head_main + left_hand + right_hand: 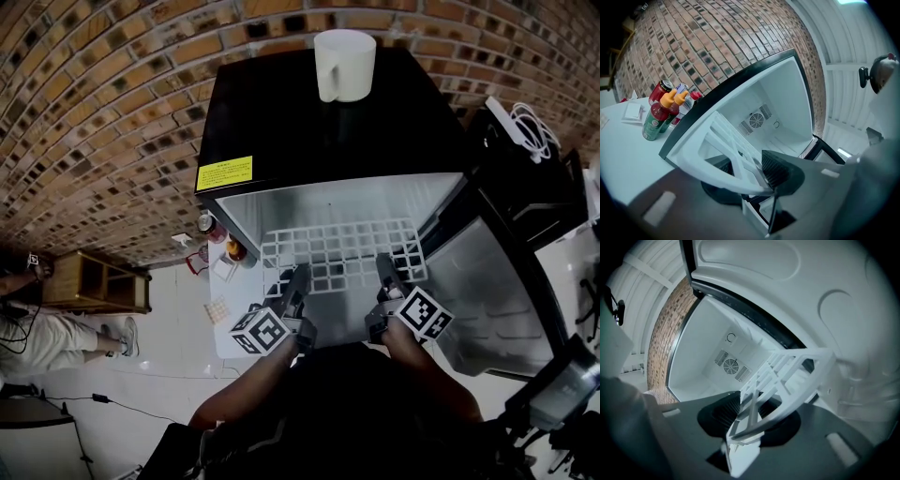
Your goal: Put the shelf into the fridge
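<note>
The white grid shelf (342, 251) lies level in front of the open black fridge (328, 131), its far edge at the mouth of the white interior (764, 117). My left gripper (298, 281) is shut on the shelf's near edge at the left. My right gripper (384, 272) is shut on the near edge at the right. In the left gripper view the shelf (717, 150) runs between the jaws of the left gripper (754, 176) toward the back-wall fan. In the right gripper view the shelf (787, 376) sits clamped in the right gripper (745, 416).
The fridge door (487, 291) stands open at the right, close beside the shelf's right edge. A white mug (344, 64) stands on the fridge top. Bottles and a can (658, 115) stand left of the fridge. A brick wall lies behind, a person (47, 337) sits far left.
</note>
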### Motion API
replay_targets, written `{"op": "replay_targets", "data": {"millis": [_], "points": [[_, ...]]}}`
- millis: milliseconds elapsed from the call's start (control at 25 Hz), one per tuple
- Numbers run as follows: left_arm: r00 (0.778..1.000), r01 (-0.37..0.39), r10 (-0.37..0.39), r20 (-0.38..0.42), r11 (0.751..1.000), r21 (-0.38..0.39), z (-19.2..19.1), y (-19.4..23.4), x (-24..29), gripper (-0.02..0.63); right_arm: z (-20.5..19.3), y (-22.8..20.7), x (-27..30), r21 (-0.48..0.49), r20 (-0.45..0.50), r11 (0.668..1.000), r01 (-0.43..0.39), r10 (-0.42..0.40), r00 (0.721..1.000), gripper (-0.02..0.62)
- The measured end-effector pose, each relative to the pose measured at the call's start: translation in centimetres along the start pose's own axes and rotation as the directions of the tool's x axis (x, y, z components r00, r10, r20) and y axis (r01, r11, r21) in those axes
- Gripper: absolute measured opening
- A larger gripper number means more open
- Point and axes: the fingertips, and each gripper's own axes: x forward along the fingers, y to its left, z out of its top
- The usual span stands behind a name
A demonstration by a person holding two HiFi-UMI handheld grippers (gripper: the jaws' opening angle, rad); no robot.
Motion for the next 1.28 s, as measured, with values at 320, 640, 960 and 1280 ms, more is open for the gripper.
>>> {"op": "replay_targets", "data": {"millis": [320,640,960,1280], "points": [[1.000,-0.011,0.011,0.024,1.000,0.005,0.3,0.5,1.0,0.121,0.7,-0.4,1.4,0.015,-0.005,1.000,-0.007,0.007,1.000,0.129],[0.999,-0.021,0.021,0.026,1.000,0.010,1.1,1.3,2.3,0.123,1.2,-0.4,3.0,-0.006,-0.012,1.000,-0.001,0.001,1.000,0.130],[0.999,-0.010,0.008,0.048,0.999,0.034,1.7,2.1,3.6,0.126,1.5,-0.8,4.6,0.009,-0.002,1.000,0.002,-0.002,1.000,0.132],[0.998,-0.016,0.015,0.067,1.000,0.023,2.7,2.6,4.9,0.124,2.3,-1.0,6.3,-0.036,0.023,0.999,0.031,-0.030,0.999,0.152]]}}
